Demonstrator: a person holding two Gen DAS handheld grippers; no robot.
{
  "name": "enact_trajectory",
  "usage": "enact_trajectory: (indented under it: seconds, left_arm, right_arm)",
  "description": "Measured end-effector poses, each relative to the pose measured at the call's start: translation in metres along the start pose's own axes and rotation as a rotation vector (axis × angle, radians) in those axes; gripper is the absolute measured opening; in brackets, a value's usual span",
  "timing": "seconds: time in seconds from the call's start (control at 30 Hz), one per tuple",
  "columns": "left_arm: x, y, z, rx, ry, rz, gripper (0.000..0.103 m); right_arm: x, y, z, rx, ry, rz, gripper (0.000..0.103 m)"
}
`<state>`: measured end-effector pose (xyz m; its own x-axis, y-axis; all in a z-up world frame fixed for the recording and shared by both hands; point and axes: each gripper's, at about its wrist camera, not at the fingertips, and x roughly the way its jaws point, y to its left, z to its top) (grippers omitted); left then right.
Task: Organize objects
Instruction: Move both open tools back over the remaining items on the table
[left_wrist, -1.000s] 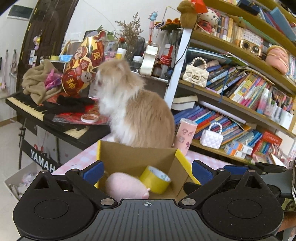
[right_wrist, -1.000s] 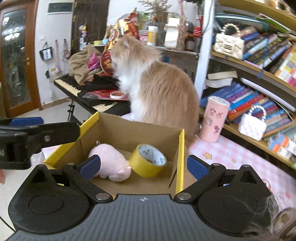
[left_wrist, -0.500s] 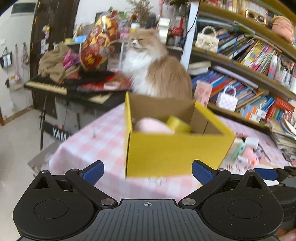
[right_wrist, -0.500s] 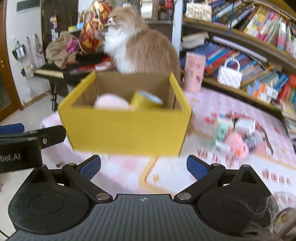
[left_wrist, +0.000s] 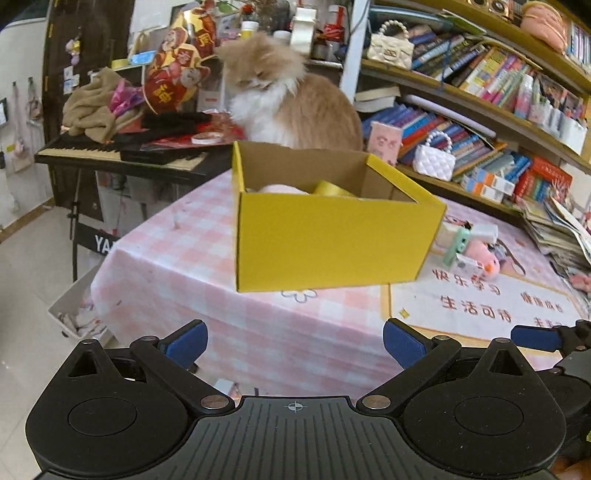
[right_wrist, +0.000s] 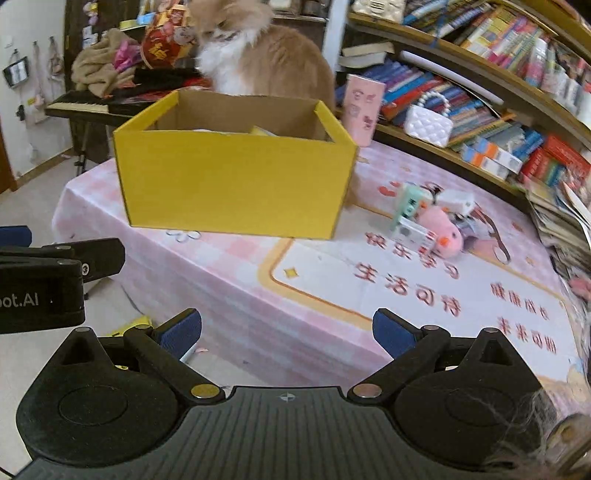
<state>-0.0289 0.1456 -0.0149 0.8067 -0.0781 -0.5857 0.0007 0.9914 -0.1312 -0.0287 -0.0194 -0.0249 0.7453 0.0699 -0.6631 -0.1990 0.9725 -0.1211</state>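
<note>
A yellow cardboard box (left_wrist: 328, 240) (right_wrist: 232, 184) stands on the pink checked tablecloth (left_wrist: 177, 258). Inside it only the tops of a pink plush (left_wrist: 282, 189) and a yellow tape roll (left_wrist: 330, 187) show. To the right of the box lies a small pile: a pink plush pig (right_wrist: 445, 230) (left_wrist: 482, 254), a mint-green item (right_wrist: 406, 206) and white boxes (right_wrist: 456, 201). My left gripper (left_wrist: 294, 338) is open and empty, held back from the table's near edge. My right gripper (right_wrist: 286, 330) is also open and empty, off the table's front.
A fluffy orange-and-white cat (left_wrist: 288, 107) (right_wrist: 258, 62) sits behind the box. A pink cup (right_wrist: 362, 110) stands beside it. A keyboard piano (left_wrist: 122, 151) with clutter is at the left. Bookshelves (left_wrist: 480, 103) line the right; magazines (left_wrist: 557, 229) are stacked at the table's right edge.
Both grippers have pulled back and down from over the box to beyond the table's near edge. The cat has turned its head and now looks down.
</note>
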Motion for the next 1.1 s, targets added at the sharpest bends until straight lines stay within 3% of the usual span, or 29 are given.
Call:
enact_trajectory:
  seconds: [0.73, 1.1]
  left_arm:
    - [0.031, -0.074, -0.003, 0.167, 0.077, -0.178, 0.102]
    - [0.046, -0.116, 0.007, 0.182, 0.076, -0.203, 0.102]
  right_arm:
    - [-0.004, -0.068, -0.030, 0.213, 0.103, -0.157, 0.100]
    - [0.001, -0.115, -0.029, 0.253, 0.110, -0.200, 0.100]
